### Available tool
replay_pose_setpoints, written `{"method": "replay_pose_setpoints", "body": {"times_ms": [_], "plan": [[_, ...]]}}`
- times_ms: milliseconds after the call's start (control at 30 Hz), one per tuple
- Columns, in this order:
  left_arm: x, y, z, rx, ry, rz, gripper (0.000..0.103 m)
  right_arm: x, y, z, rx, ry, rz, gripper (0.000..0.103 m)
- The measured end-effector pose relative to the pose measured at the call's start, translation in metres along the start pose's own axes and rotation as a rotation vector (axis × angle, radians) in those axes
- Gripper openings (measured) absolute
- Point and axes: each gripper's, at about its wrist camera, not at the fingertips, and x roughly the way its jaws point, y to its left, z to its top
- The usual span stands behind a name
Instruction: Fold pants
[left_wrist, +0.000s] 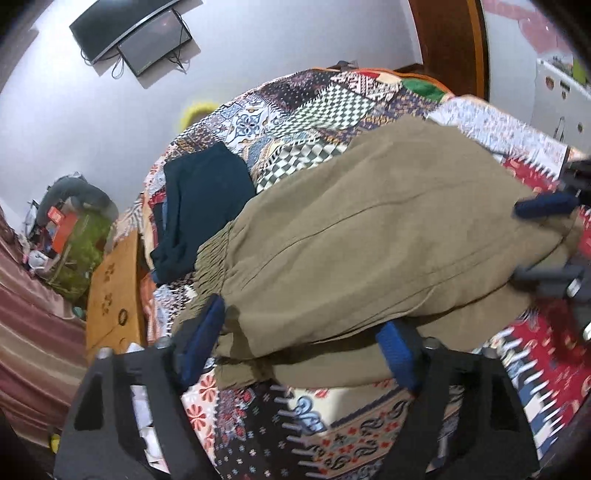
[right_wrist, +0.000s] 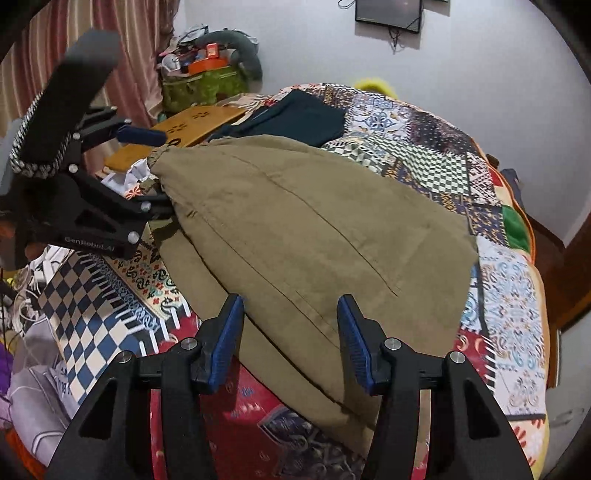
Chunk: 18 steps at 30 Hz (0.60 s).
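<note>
Khaki pants (left_wrist: 369, 236) folded on quilt (left_wrist: 332, 424); both tongs (left_wrist: 299, 347) (right_wrist: 291, 332) released, far edge blurred.

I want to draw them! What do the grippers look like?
Both grippers, the left gripper and the right gripper, are black plastic with triangle-shaped holes, silver bolts and ribbed blue pads on the fingers. One has small white lettering on its side.

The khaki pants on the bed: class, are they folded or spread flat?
Folded. The khaki pants lie doubled, an upper layer overlapping a lower one along the near edge.
</note>
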Motion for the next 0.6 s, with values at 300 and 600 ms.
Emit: {"method": "replay_pose_setpoints", "body": {"times_ms": [300,600], "plan": [[-0.01,0.003,0.019,-0.086,-0.034,-0.071,0.019,0.007,0.008,0.009,-0.007,-0.011,0.011,0.044],[-0.032,-0.007,0.014,-0.054,-0.078,-0.081,0.013,-0.012,0.002,0.009,0.032,-0.054,0.036,0.008]]}}
